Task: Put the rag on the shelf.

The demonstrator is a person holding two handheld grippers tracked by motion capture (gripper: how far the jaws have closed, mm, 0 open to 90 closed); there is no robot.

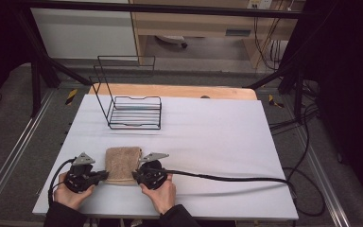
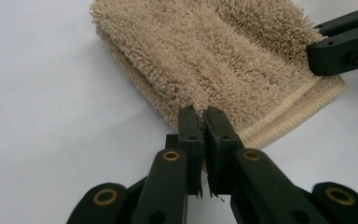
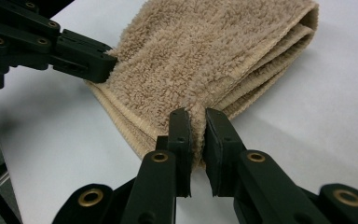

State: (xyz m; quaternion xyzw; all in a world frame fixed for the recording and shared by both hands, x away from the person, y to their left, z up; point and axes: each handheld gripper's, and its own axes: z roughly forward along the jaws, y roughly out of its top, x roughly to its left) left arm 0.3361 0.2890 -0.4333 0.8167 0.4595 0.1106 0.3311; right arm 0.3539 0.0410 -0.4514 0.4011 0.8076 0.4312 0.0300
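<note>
The left gripper [image 2: 200, 116] is pinching the near edge of a folded tan towel [image 2: 214, 51], its jaws nearly closed with a ridge of pile squeezed between them. In the high view this gripper [image 1: 105, 175] is sitting at the towel's [image 1: 122, 163] near left corner, and the person's left hand [image 1: 71, 191] is wrapping around its body. The right gripper [image 3: 193, 119] is gripping the towel [image 3: 214, 51] the same way, jaws drawn close on a fold of the fabric at the near edge. From above, it [image 1: 135, 176] is sitting at the towel's near right corner, with the right hand [image 1: 160, 194] holding it from behind. Each gripper camera is also catching the other gripper's black jaws biting the towel's far corner.

The towel is lying folded in several layers on the white table [image 1: 208, 137], close to the person's edge and between the two hands. A black cable [image 1: 227, 178] is trailing from the right gripper across the table to the right. Well beyond the towel, toward the far left of the table, a black wire rack [image 1: 134, 112] is standing upright.
</note>
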